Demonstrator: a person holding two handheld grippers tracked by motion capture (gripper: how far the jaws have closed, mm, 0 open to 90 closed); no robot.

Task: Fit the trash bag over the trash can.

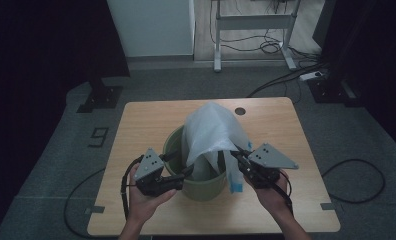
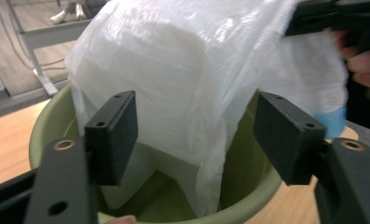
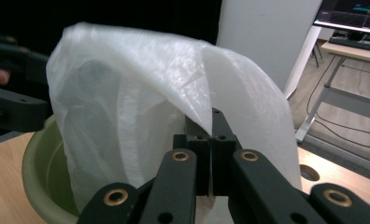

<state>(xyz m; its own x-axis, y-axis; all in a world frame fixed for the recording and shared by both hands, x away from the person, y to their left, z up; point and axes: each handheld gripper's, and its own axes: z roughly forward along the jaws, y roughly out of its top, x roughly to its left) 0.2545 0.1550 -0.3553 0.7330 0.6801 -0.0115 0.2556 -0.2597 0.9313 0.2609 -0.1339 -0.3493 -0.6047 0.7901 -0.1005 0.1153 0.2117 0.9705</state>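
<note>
I'm pinching the white bag [image 3: 141,107] in my right gripper [image 3: 210,140], jaws closed on its edge; it's draping over the green bin [image 1: 198,187]. My left gripper [image 2: 195,135] is gaping wide and empty — the thin film may be slipping or tearing if I'm tugging one-sided.

A light wooden table [image 1: 141,125] with a round cable hole [image 1: 240,111] carries a green plastic bucket [image 1: 204,188] near its front edge.
</note>
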